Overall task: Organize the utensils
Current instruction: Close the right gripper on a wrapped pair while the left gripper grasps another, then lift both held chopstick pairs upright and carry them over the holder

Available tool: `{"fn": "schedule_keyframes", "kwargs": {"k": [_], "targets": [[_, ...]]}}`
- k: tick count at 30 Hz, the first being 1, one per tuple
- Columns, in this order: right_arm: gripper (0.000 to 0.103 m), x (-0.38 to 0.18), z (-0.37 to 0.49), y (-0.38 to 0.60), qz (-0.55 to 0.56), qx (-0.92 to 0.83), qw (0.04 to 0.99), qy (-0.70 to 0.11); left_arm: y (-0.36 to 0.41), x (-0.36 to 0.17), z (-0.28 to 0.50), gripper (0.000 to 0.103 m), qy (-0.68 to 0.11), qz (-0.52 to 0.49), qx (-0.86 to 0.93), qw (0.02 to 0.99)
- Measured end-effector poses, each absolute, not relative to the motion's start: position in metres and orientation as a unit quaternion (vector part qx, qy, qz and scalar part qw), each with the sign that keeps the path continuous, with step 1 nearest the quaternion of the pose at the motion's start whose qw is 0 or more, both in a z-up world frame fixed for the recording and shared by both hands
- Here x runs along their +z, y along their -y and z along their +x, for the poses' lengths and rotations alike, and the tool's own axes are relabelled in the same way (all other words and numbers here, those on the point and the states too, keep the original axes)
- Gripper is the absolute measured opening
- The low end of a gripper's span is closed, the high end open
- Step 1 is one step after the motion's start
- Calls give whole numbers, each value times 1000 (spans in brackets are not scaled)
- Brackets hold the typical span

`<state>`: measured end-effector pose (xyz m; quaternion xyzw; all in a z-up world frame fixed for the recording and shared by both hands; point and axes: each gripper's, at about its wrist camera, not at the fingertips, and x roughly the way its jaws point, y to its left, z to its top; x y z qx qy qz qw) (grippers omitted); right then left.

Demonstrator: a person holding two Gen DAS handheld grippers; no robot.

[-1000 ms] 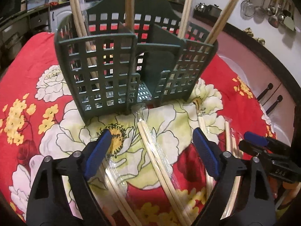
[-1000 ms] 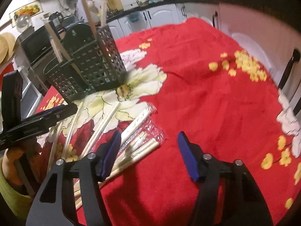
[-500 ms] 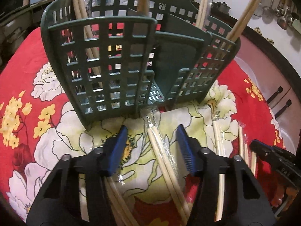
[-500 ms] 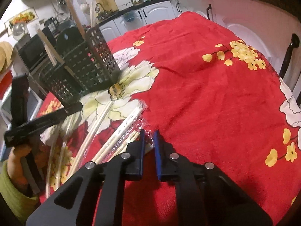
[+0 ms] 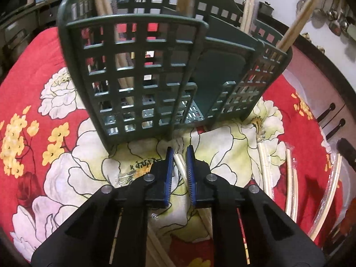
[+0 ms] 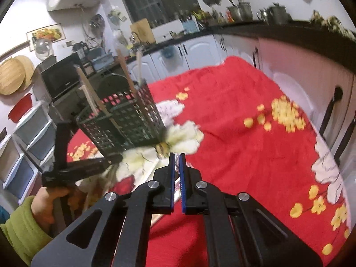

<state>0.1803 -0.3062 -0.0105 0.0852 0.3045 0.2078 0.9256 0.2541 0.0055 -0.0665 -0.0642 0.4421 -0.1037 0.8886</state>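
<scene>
A dark green slotted caddy (image 5: 138, 66) stands on the red flowered cloth, with several chopsticks (image 5: 300, 20) upright in its compartments. Just in front of it my left gripper (image 5: 178, 153) has its jaws closing, the blue pads pressing on a plastic-wrapped chopstick pair (image 5: 179, 163) lying on the cloth. More wrapped pairs (image 5: 291, 189) lie to the right. In the right wrist view my right gripper (image 6: 177, 155) is raised above the cloth. Its jaws are closing the last sliver on a clear chopstick wrapper (image 6: 177, 166). The caddy (image 6: 129, 120) stands beyond, to the left.
A hand in a green sleeve (image 6: 20, 229) holds the left gripper's black body (image 6: 89, 166). White cabinets with black handles (image 5: 329, 113) line the table's right side. A counter with pots (image 6: 240, 11) runs behind. Plastic drawers (image 6: 29, 133) stand at the left.
The left jaws went from wide apart to pinched on the chopstick pair, close to the caddy. The right jaws shut on the wrapper and the right gripper rose and tilted upward.
</scene>
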Motion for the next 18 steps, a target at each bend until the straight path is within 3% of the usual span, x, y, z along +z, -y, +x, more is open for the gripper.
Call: {"fn": "schedule_keyframes", "kwargs": {"k": [18], "targets": [[3, 77, 160, 272, 44, 276, 940, -195, -23, 30, 204, 3, -328, -112, -173, 922]]}}
